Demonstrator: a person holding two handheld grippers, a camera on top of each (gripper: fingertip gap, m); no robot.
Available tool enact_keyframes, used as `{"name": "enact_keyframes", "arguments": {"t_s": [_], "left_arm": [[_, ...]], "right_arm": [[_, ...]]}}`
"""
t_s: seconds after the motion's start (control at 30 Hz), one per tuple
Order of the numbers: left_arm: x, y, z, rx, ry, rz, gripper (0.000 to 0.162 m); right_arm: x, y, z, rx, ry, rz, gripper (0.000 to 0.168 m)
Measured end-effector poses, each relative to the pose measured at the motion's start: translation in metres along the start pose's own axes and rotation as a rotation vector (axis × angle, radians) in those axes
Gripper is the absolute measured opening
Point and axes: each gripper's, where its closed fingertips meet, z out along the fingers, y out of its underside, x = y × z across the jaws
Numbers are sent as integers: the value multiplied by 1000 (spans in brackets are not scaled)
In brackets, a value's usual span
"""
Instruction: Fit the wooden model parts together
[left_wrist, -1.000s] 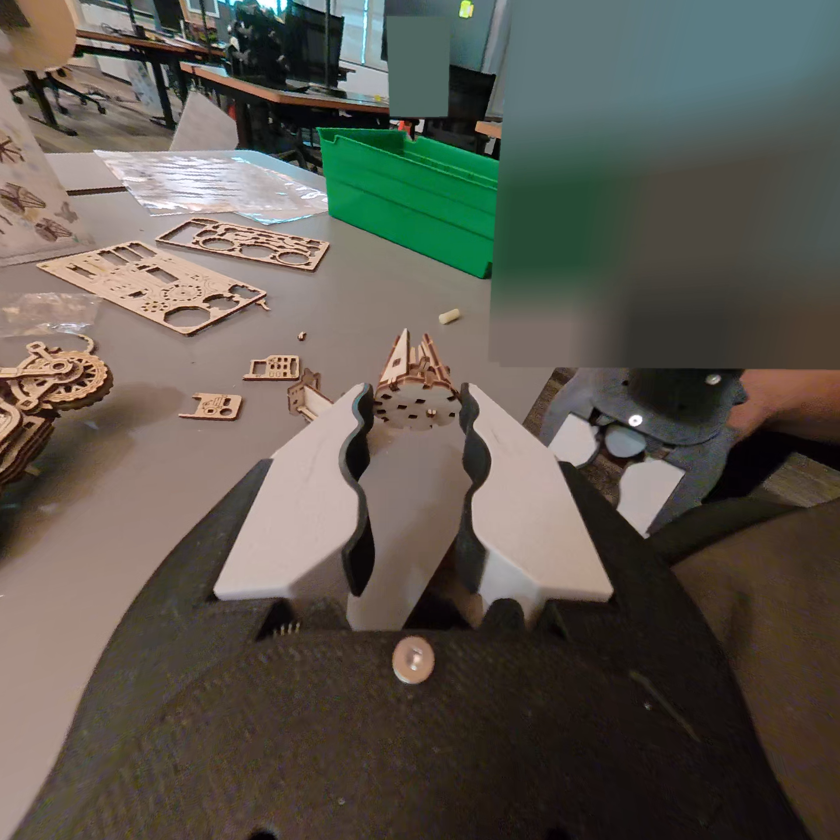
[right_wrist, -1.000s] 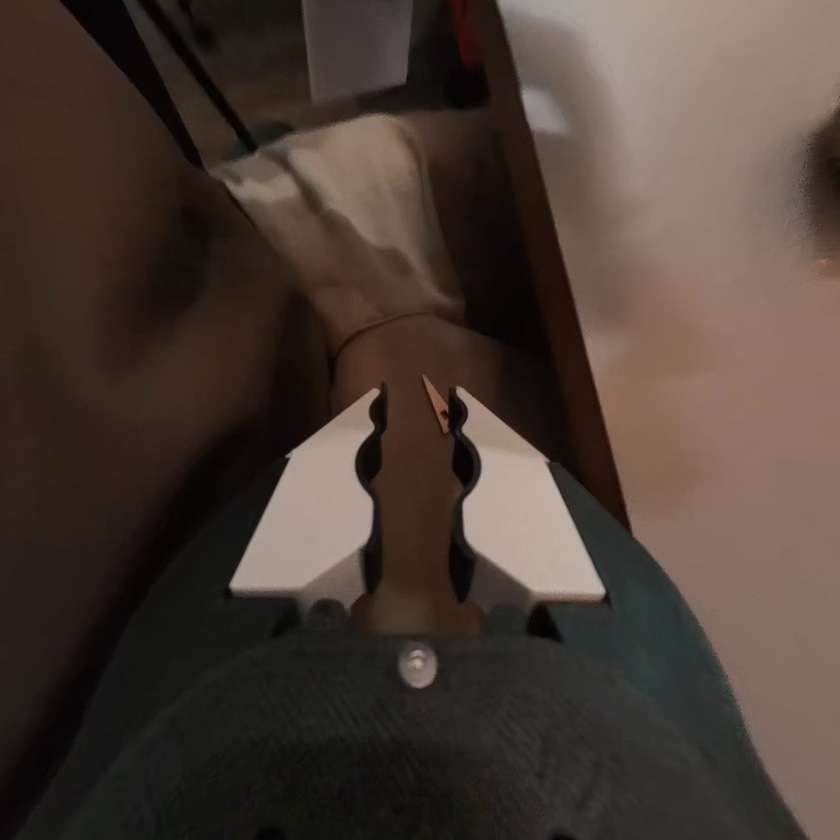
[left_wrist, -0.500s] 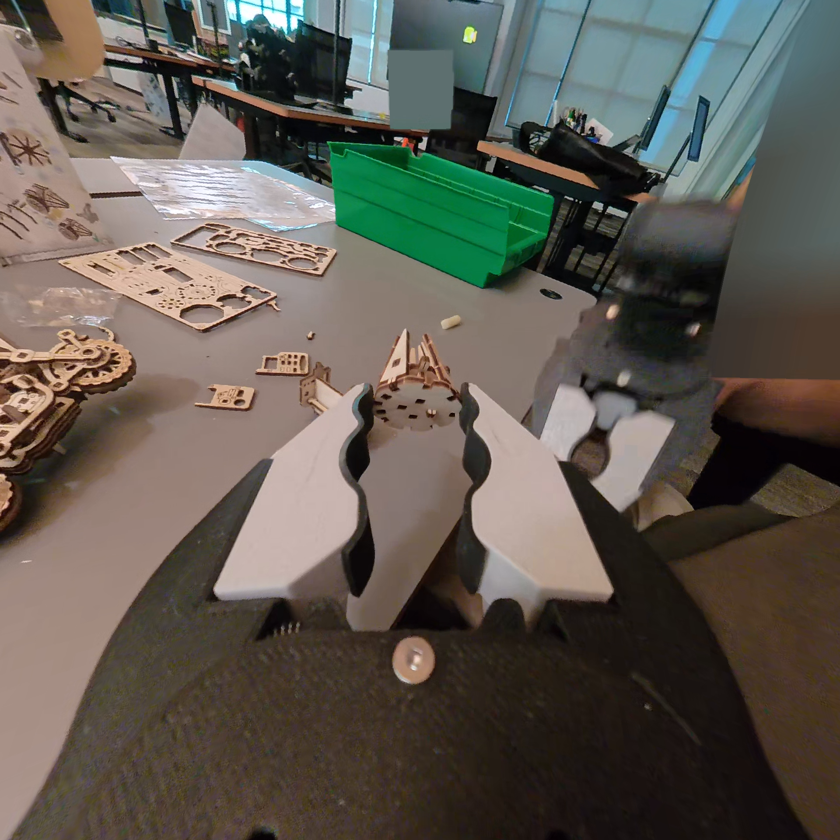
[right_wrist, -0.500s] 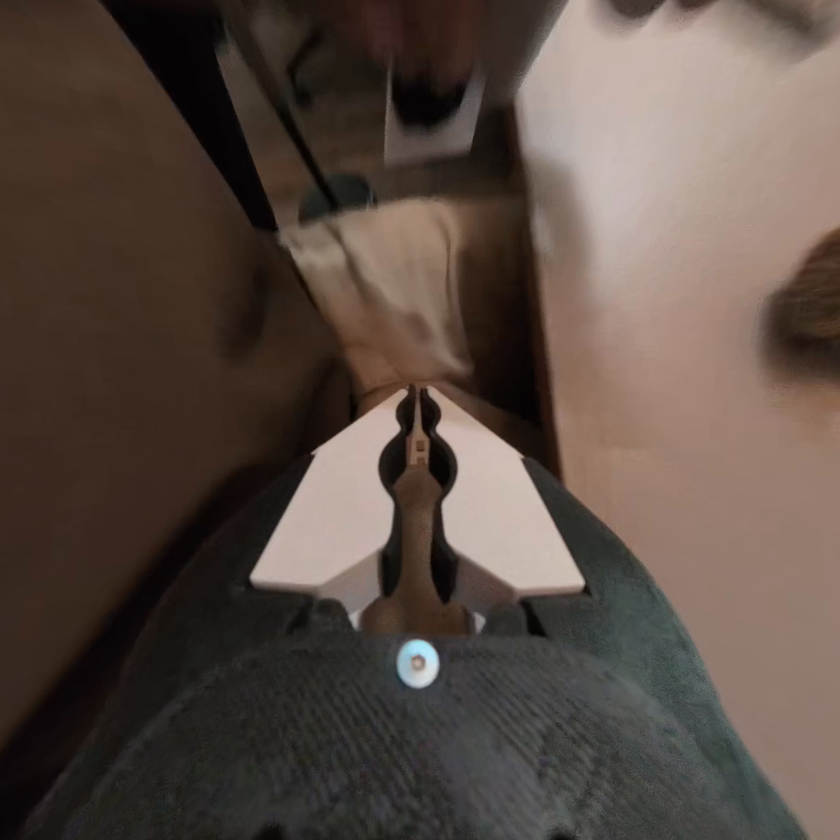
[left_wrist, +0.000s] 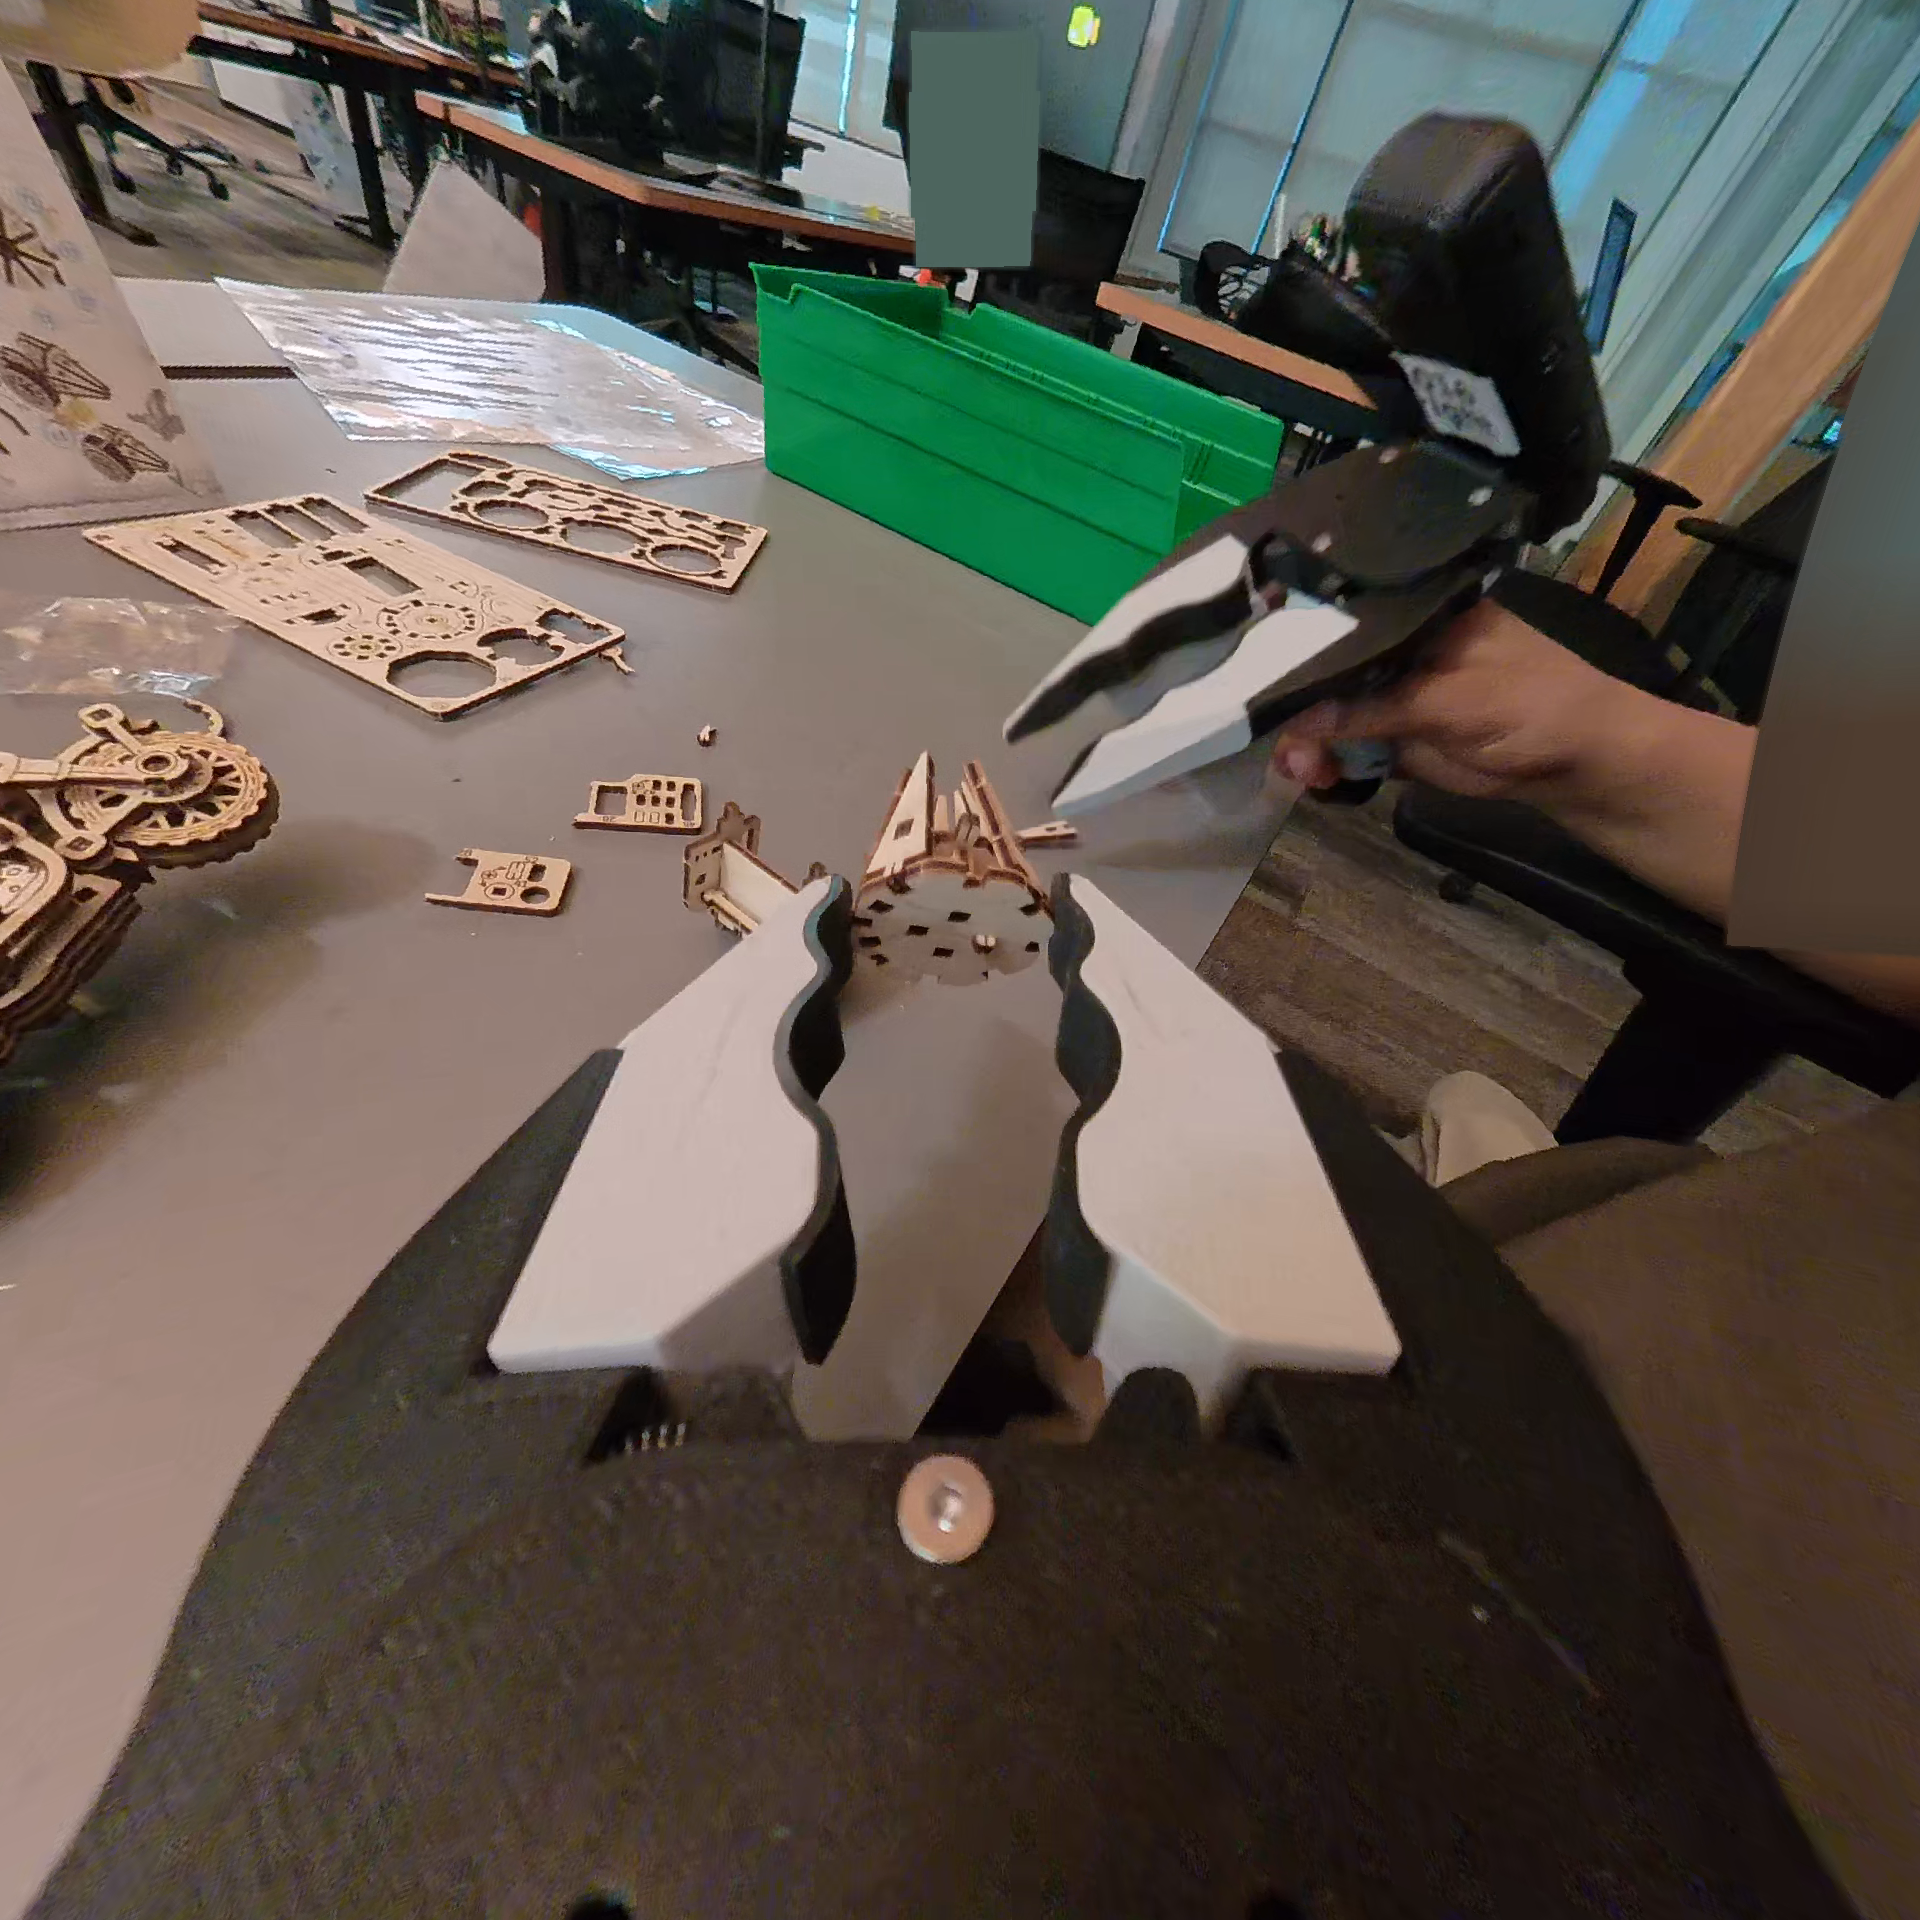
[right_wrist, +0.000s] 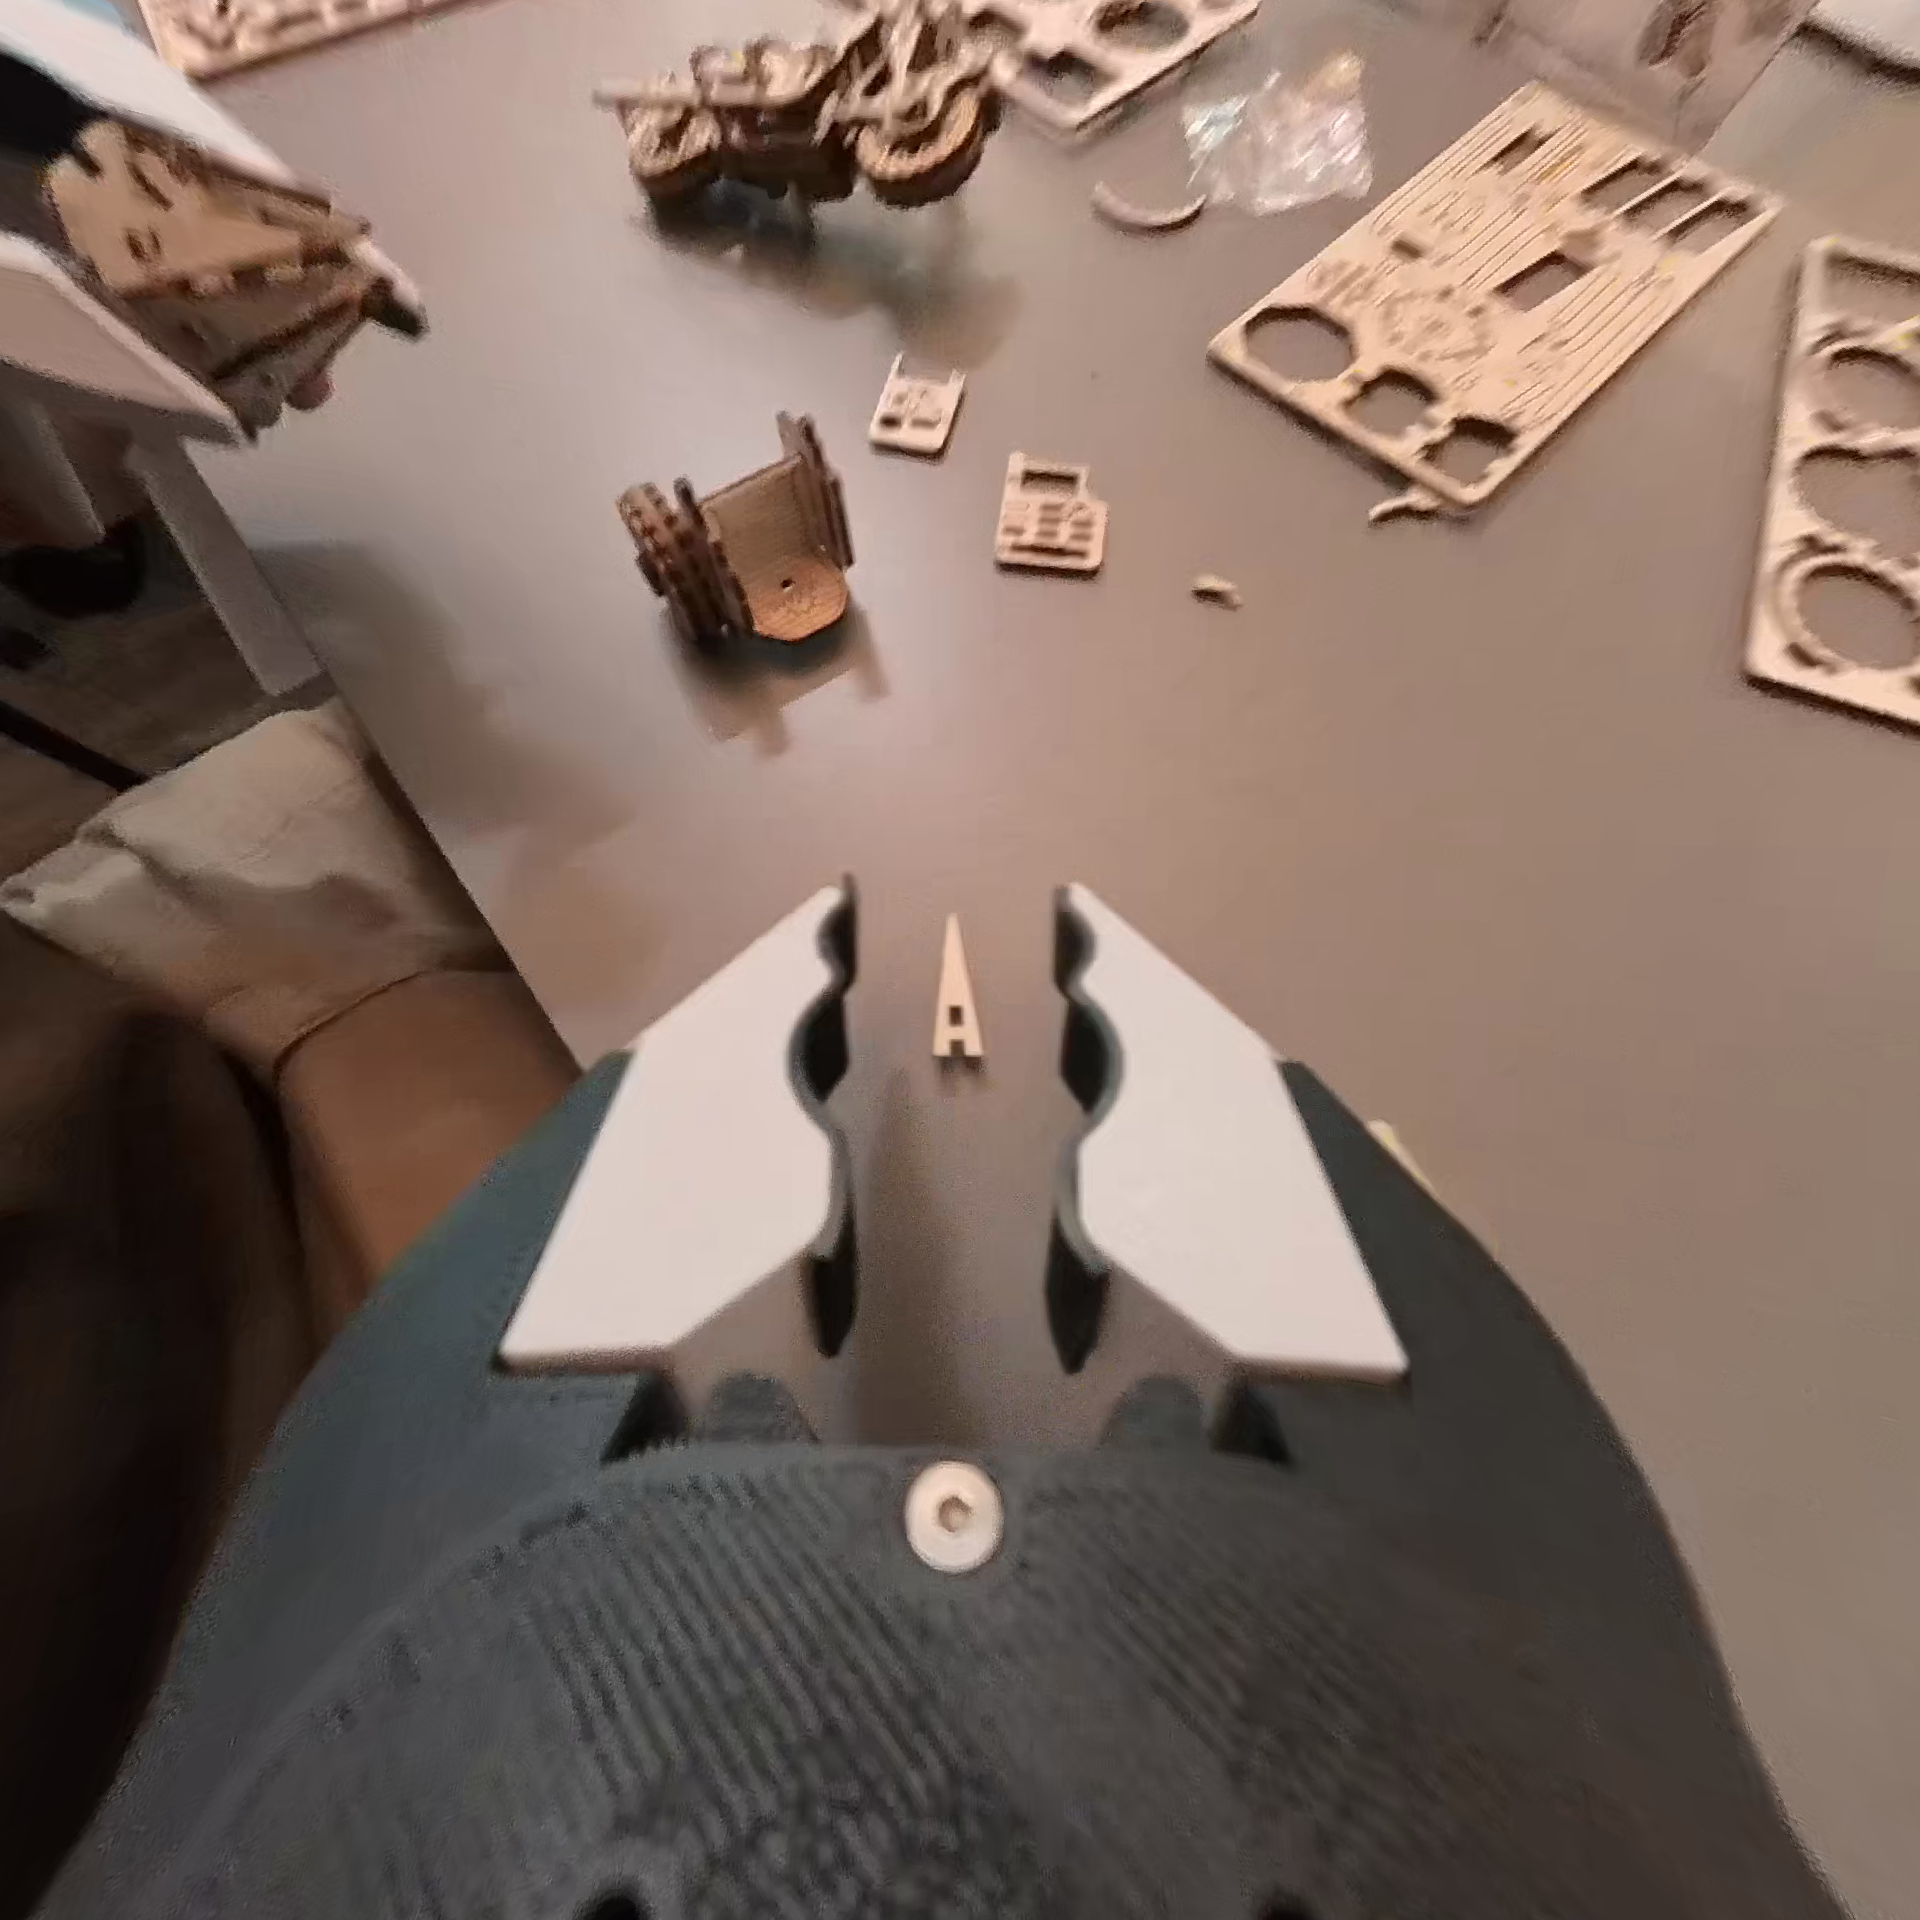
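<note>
My left gripper (left_wrist: 948, 914) is shut on a wooden cone-shaped assembly (left_wrist: 951, 920) with a round slotted end disc, held just above the grey table (left_wrist: 312, 1039). The assembly also shows at the top left of the right wrist view (right_wrist: 208, 260). My right gripper (right_wrist: 956, 904) is open and hovers low over the table. A thin triangular wooden piece (right_wrist: 956, 997) lies flat on the table between its fingers. In the left wrist view the right gripper (left_wrist: 1044, 764) points down just right of the assembly, with the piece (left_wrist: 1044, 831) under its tips.
A small wooden sub-assembly (right_wrist: 748, 551) and two small flat parts (right_wrist: 917, 403) (right_wrist: 1049, 514) lie ahead of the right gripper. Cut-out wooden sheets (left_wrist: 353, 603) (left_wrist: 566, 520), a wooden motorcycle model (left_wrist: 125, 800) and a green bin (left_wrist: 987, 468) stand farther off. The table edge (left_wrist: 1236, 883) is close on the right. The grippers' ends are close to 15 centimeters from one another. It is some 15 centimeters from my left tips to the wooden motorcycle model (left_wrist: 125, 800). It turns up in the right wrist view (right_wrist: 884, 114) as well.
My right gripper came up from below the table edge, where it had closed on the thin triangular piece. It is now over the table and open, with the piece on the table. My left gripper stayed put.
</note>
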Motion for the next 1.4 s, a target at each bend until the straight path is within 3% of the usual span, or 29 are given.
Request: {"name": "enact_keyframes", "arguments": {"t_s": [0.03,0.17,0.33,0.4,0.53,0.67,0.8,0.9,0.97,1.1,1.23,1.4], "left_arm": [[0,0,0,-1,-1,5,35],[1,1,-1,-2,12,-6,35],[3,0,-1,1,29,-26,35],[3,0,-2,0,30,-26,36],[3,1,-1,-4,28,-22,36],[4,2,0,-9,35,-28,36],[5,3,0,-11,33,-19,36],[6,4,1,-16,40,-23,36],[6,4,1,-18,42,-27,36],[6,4,1,-19,38,-21,36],[9,5,2,-22,54,-27,36],[10,6,1,-25,55,-17,36]], "right_arm": [[4,-5,-6,34,13,11,39],[5,-6,-22,89,-51,81,31],[-1,33,0,-129,-59,86,46],[-8,33,1,-157,-78,96,48],[-45,33,-2,-201,-271,190,36],[-86,6,-3,-57,-504,219,34],[-48,-7,-11,30,-299,63,34],[-4,22,-12,-116,-72,-8,30],[-8,36,-8,-185,-101,39,28],[-50,28,10,-140,-261,103,29],[-50,14,28,-153,-138,-76,32],[-33,0,7,-44,-113,-180,45]]}}
